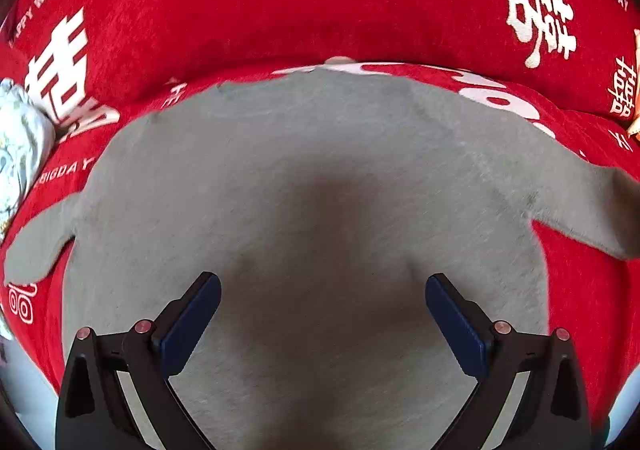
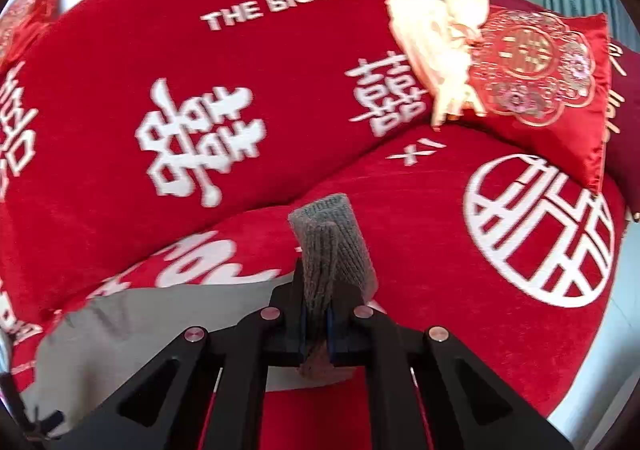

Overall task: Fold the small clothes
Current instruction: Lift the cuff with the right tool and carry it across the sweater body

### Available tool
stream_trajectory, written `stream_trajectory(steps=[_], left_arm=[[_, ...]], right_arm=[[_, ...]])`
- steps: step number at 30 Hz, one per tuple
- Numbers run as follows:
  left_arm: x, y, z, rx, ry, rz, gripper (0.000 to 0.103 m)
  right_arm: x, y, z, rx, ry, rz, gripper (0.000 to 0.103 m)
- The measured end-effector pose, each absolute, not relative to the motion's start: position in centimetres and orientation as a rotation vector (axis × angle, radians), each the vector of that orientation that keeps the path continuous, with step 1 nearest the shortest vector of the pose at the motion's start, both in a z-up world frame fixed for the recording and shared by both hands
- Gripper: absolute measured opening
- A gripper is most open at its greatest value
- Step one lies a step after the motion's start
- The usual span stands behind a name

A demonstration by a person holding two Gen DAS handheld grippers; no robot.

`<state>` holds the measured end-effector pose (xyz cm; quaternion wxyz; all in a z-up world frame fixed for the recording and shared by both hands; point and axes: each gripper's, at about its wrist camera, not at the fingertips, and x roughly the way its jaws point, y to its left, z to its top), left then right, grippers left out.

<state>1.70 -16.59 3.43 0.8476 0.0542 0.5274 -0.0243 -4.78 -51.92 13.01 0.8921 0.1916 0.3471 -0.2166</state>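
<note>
Left wrist view: the left gripper [image 1: 323,314] hangs with jaws spread wide and empty over the body of a grey sweater [image 1: 304,210], spread flat on a red bedspread [image 1: 280,2] printed "HAPPY WEDDING" and "THE BIGDAY".

Right wrist view: the right gripper [image 2: 317,326] is clamped on the sweater's ribbed cuff [image 2: 332,246], lifted off the bedspread, "THE BIGDAY" beyond. With nothing pinning the body, pulling the sleeve could drag the sweater askew.
</note>
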Motion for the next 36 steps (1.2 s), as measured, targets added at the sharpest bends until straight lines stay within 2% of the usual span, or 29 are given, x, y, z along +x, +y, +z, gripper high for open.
stream_trajectory(steps=[13,36], left_arm=[[-0.3,-8.4,3.1,0.025,1.12,-0.039,0.103],[-1.3,3.8,3.4,-0.071,1.066,0.031,0.103]], right_arm=[[-2.1,-41.7,16.5,0.336,0.709,-0.323,0.007],[4.3,-20.3,15.3,0.15,0.764,-0.151,0.007]])
